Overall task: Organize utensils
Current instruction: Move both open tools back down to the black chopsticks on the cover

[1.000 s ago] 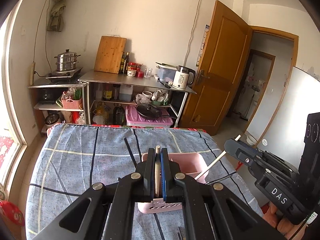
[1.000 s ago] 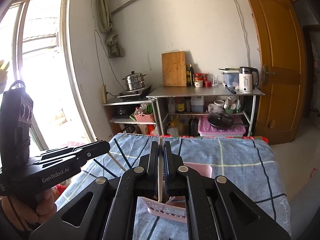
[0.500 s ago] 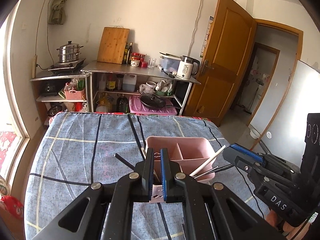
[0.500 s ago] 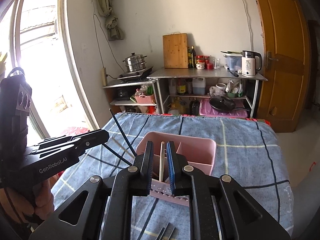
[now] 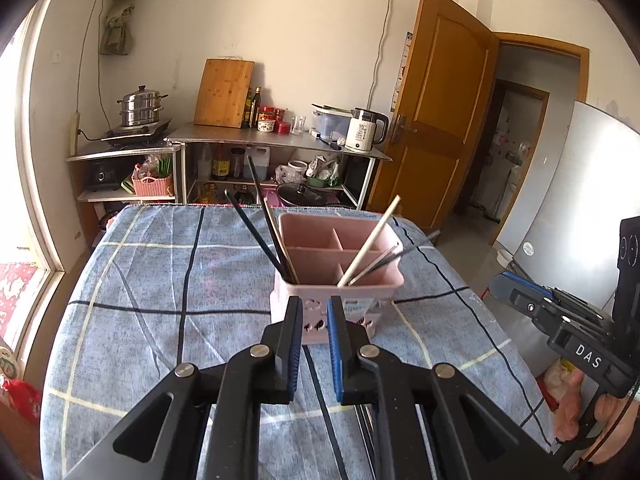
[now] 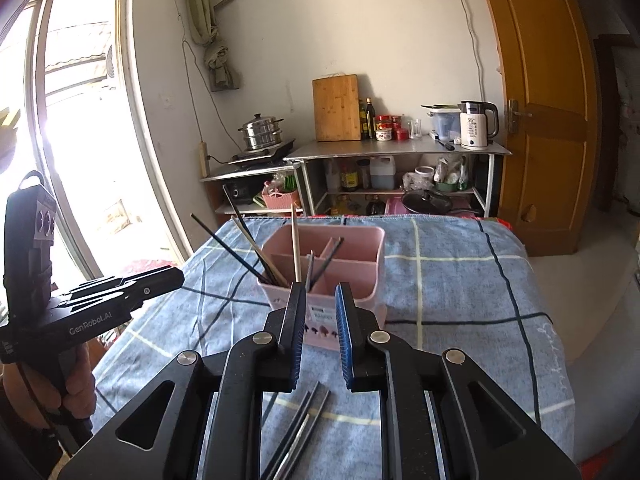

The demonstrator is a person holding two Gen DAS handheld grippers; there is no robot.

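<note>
A pink divided utensil holder (image 5: 360, 252) (image 6: 360, 248) stands on the blue checked tablecloth. Black chopsticks (image 5: 260, 216) and a pale wooden chopstick (image 5: 372, 240) lean out of its near compartments; in the right wrist view the wooden chopstick (image 6: 295, 246) stands upright. My left gripper (image 5: 313, 308) is open and empty, just in front of the holder. My right gripper (image 6: 320, 296) is open and empty, also just short of the holder. Several grey and black chopsticks (image 6: 298, 432) lie on the cloth under my right gripper; one black one (image 5: 324, 408) runs under my left.
The cloth-covered table (image 5: 140, 280) ends at its far edge near a steel kitchen rack (image 5: 280, 144) with kettle, cutting board and pots. A window is to the left, a wooden door (image 5: 440, 104) to the right. The other gripper shows at each view's side (image 5: 568, 328) (image 6: 100, 300).
Both grippers opened and let go of their chopsticks, which now stand in the holder. Both grippers drew back and lowered away from the holder.
</note>
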